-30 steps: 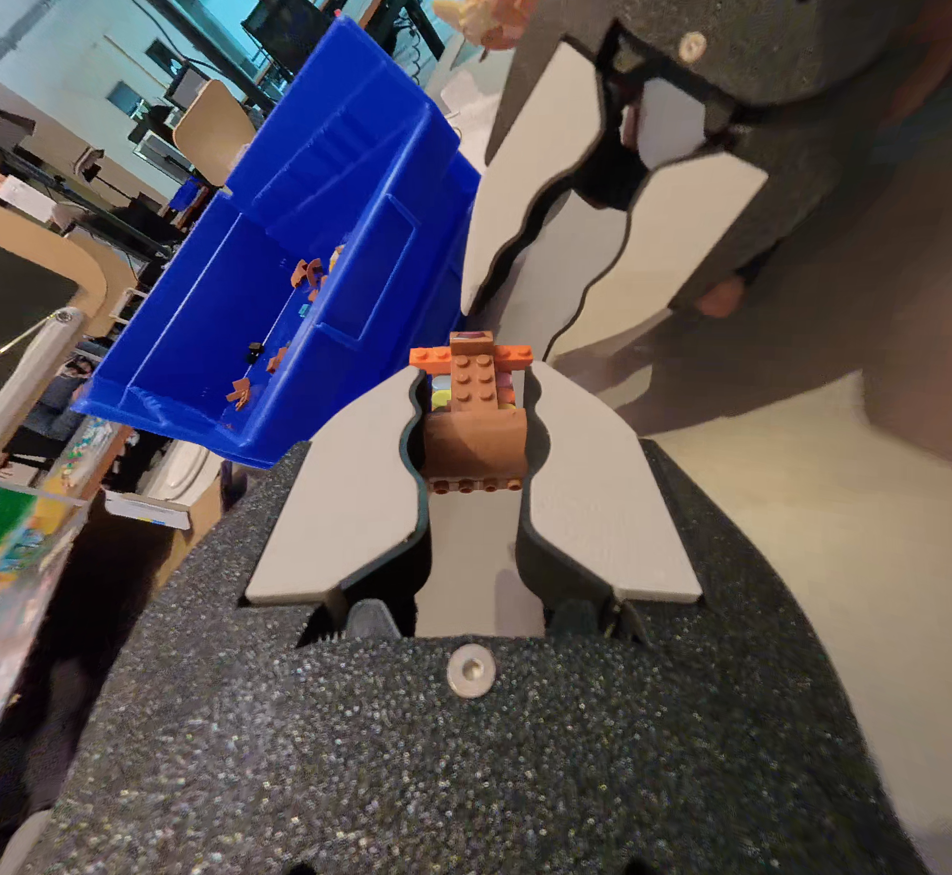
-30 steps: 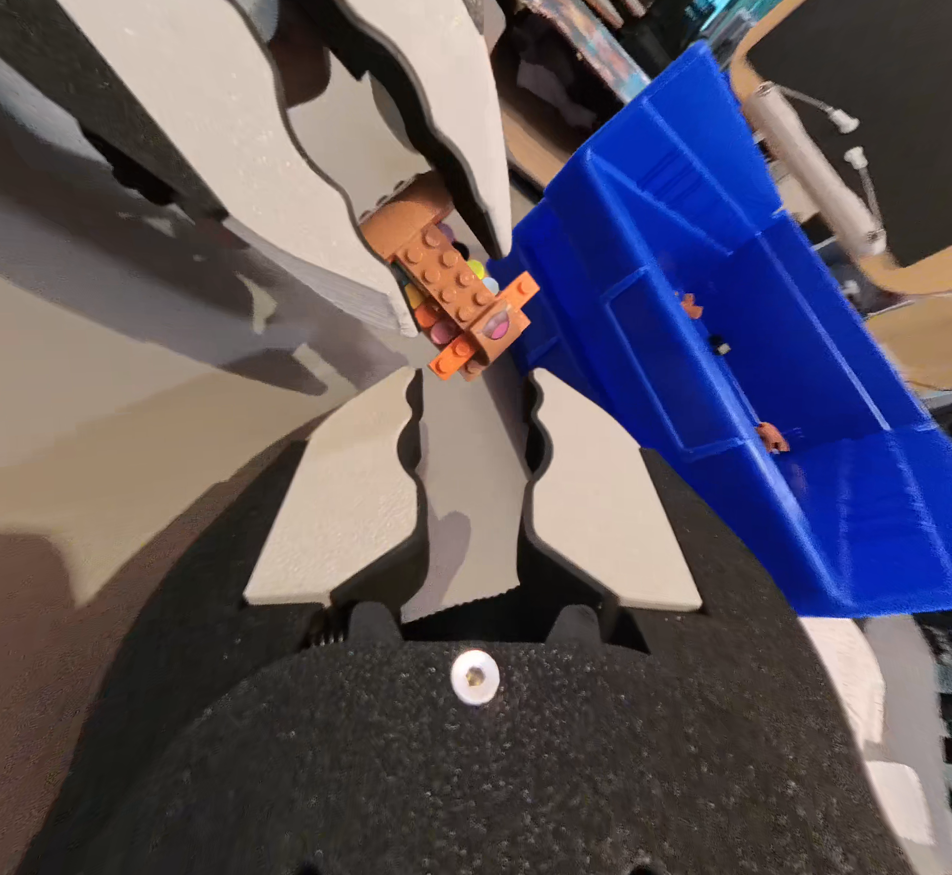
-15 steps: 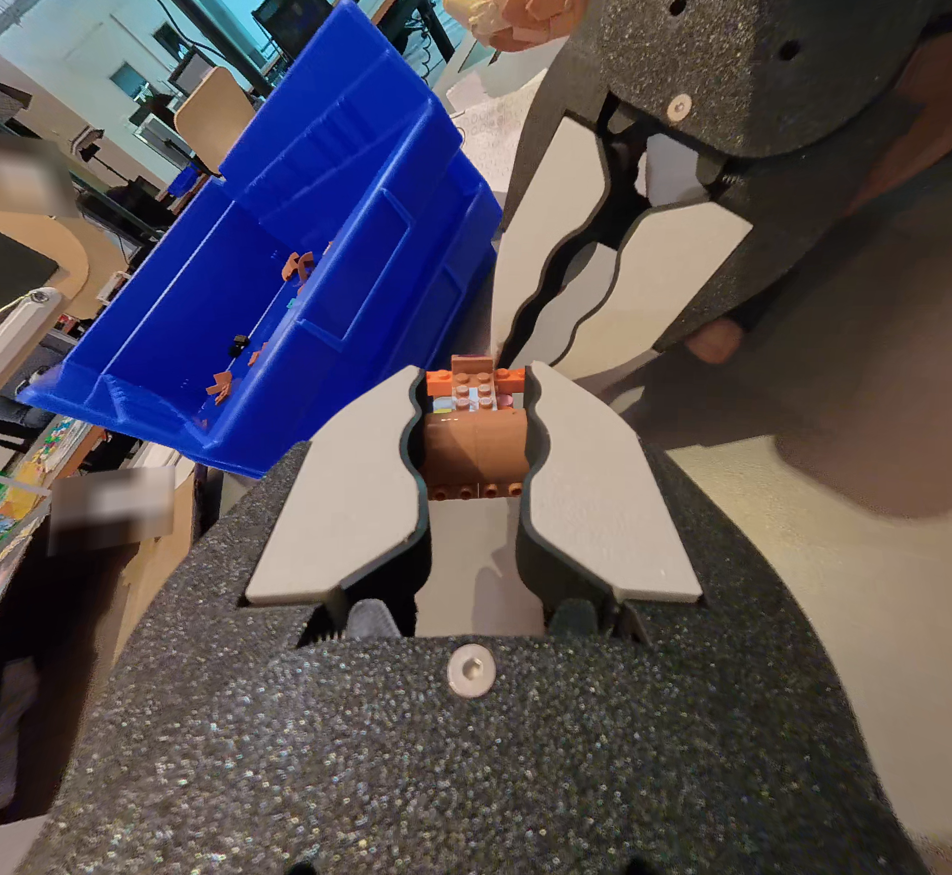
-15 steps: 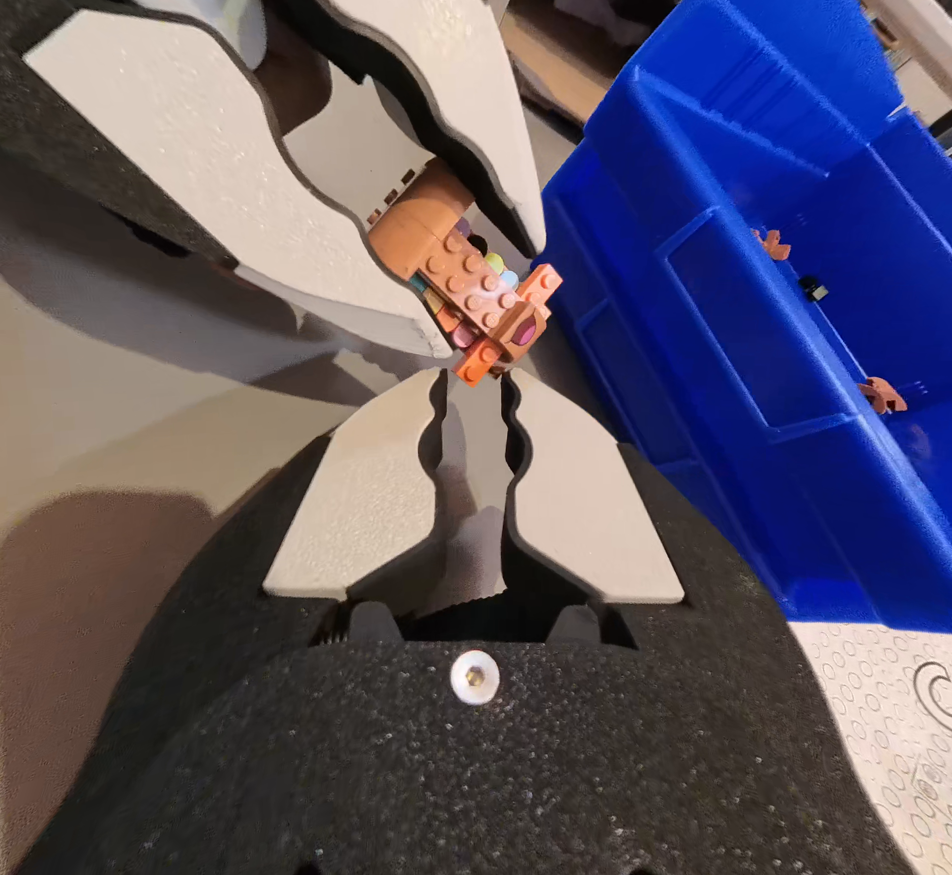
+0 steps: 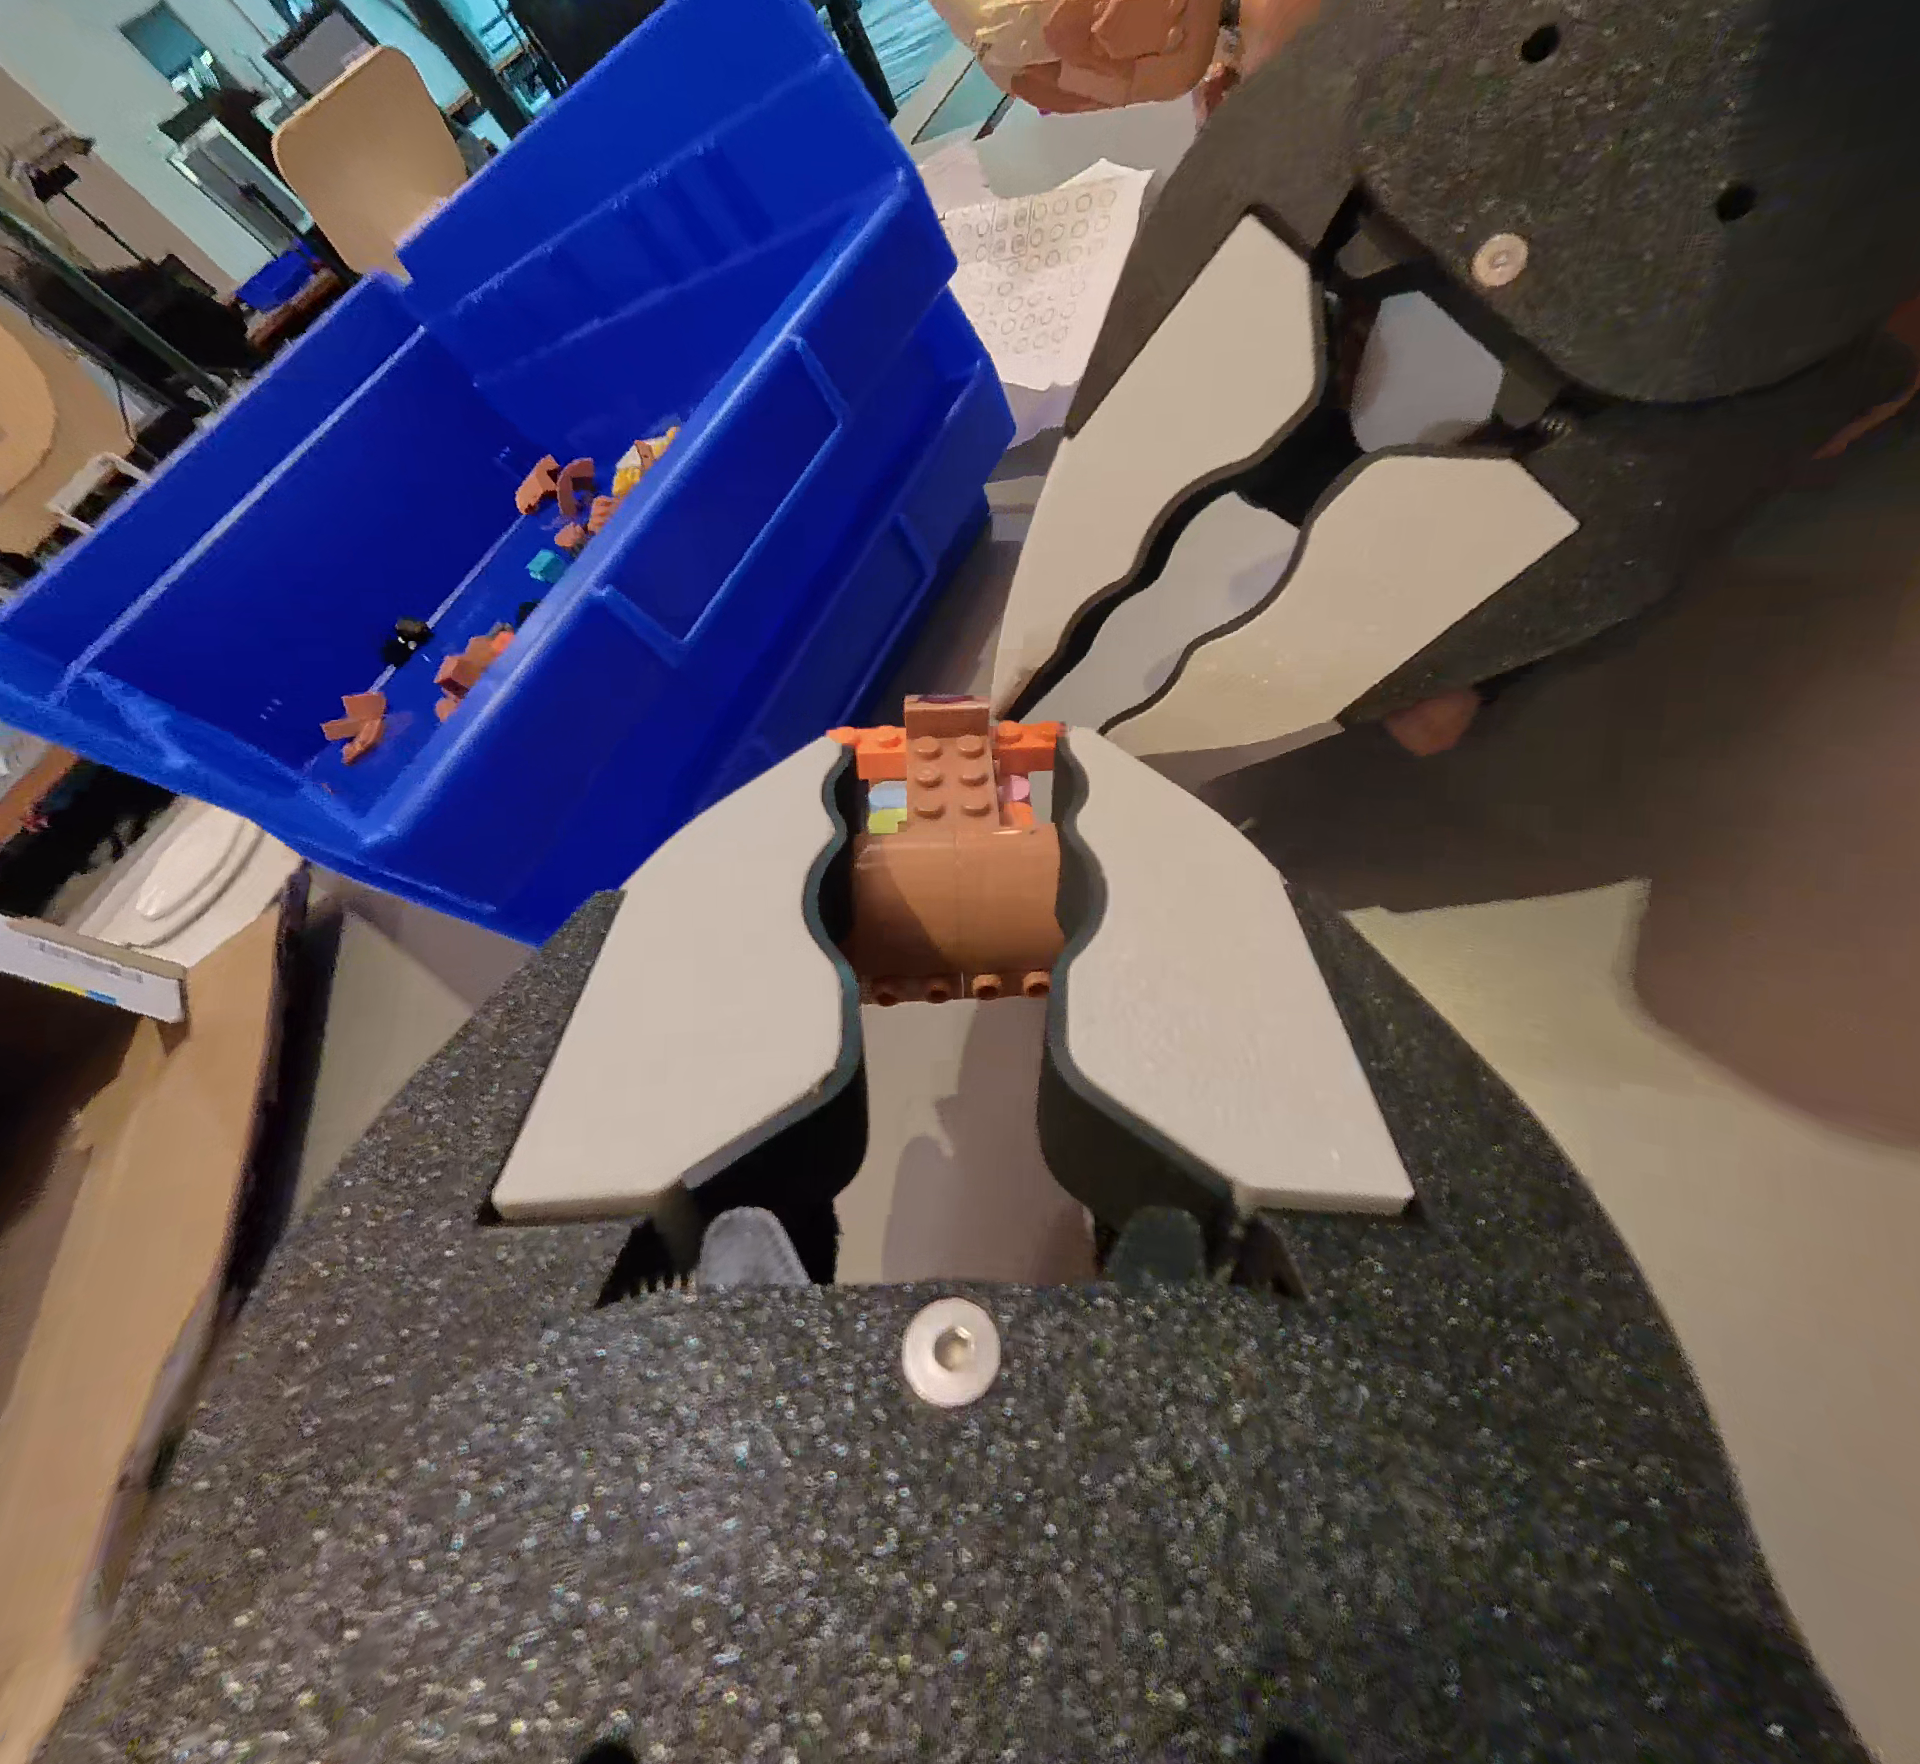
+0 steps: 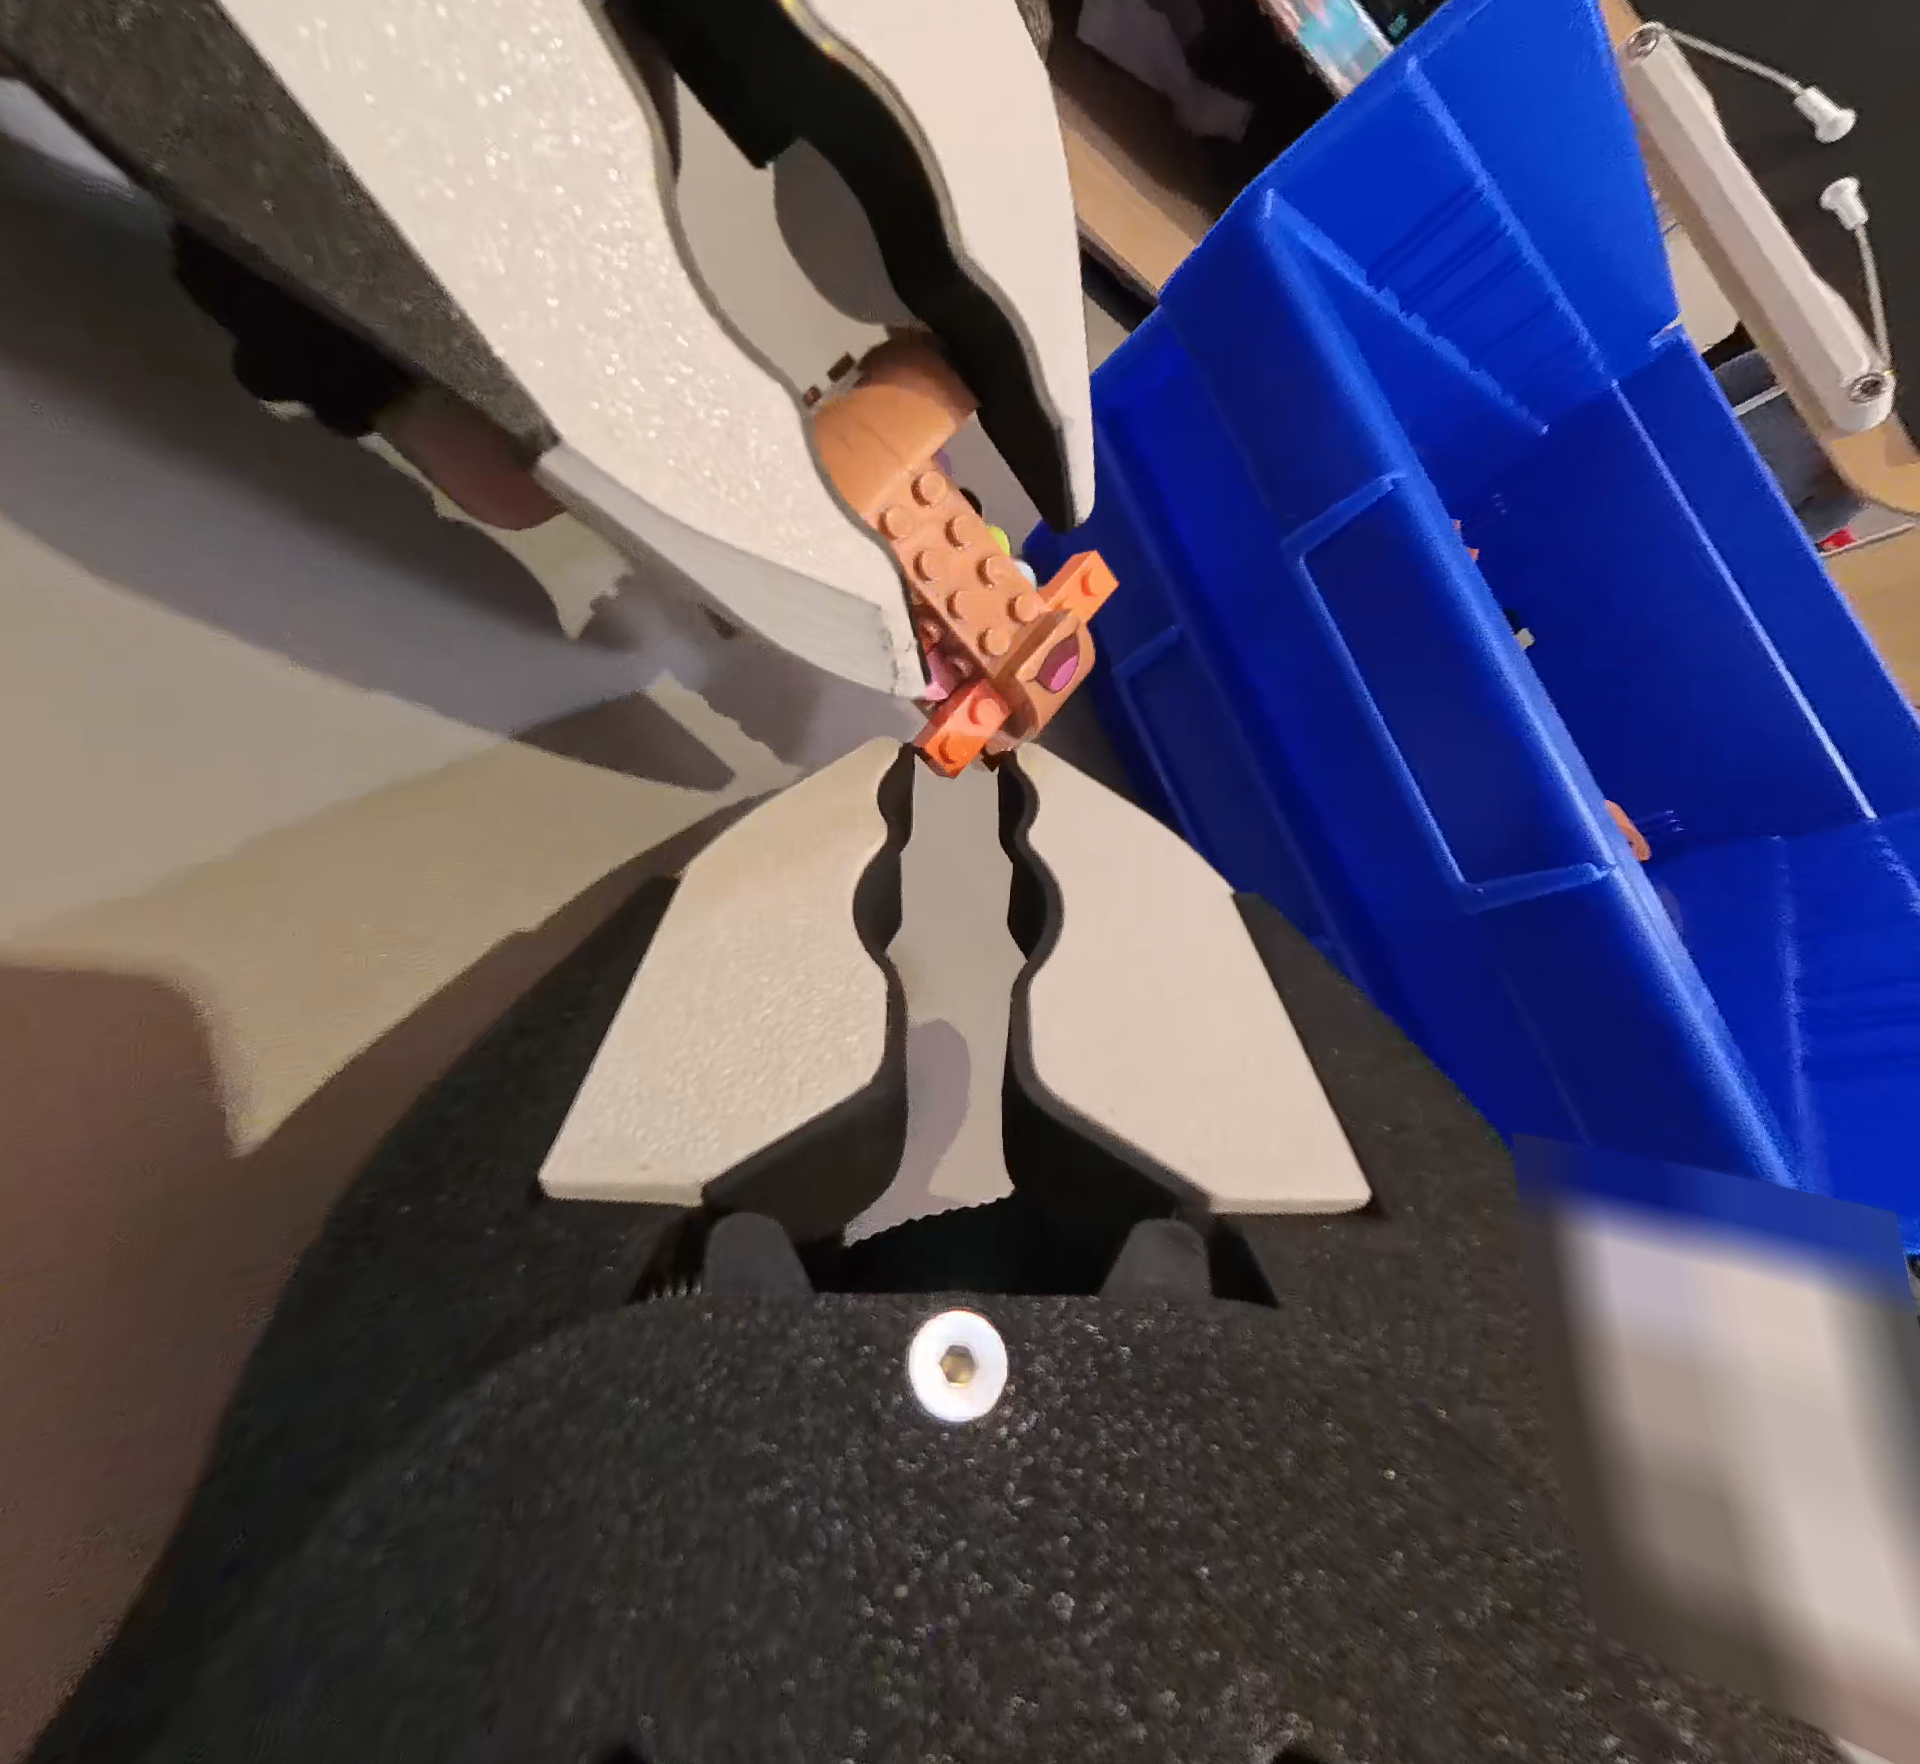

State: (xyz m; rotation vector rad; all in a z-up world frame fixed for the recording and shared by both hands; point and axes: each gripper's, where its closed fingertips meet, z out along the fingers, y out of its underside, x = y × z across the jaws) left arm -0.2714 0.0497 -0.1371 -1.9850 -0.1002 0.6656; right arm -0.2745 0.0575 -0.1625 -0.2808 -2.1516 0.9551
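Observation:
My left gripper point(image 5: 951, 748) is shut on a small brown brick assembly point(image 5: 954, 893), held by its rounded brown body. A studded brown plate and an orange cross plate point(image 5: 883, 746) stick out past the fingertips. My right gripper point(image 6: 956, 758) faces it from the right. Its fingers have closed to a narrow gap, and its fingertips pinch the end of the orange plate point(image 6: 966, 727). In the right wrist view, the left gripper point(image 6: 987, 592) comes in from the upper left with the assembly point(image 6: 956, 561). The right gripper also shows in the left wrist view point(image 5: 1060, 727).
A blue plastic bin point(image 5: 727, 488) stands just left of the grippers and holds several loose brown pieces point(image 5: 561, 488). It also shows in the right wrist view point(image 6: 1455, 571). A larger brown brick model point(image 5: 1122, 0) and a printed sheet point(image 5: 1029, 280) lie behind. A cardboard box point(image 5: 125, 1143) is at lower left. Left and right tips are no more than a few centimetres apart. The larger brown brick model point(image 5: 1122, 0) is about equally far from each gripper, around 25 cm.
The right gripper has moved up to the assembly's tip. Its fingers have narrowed from wide open to closed on the orange plate. The left gripper kept its hold.

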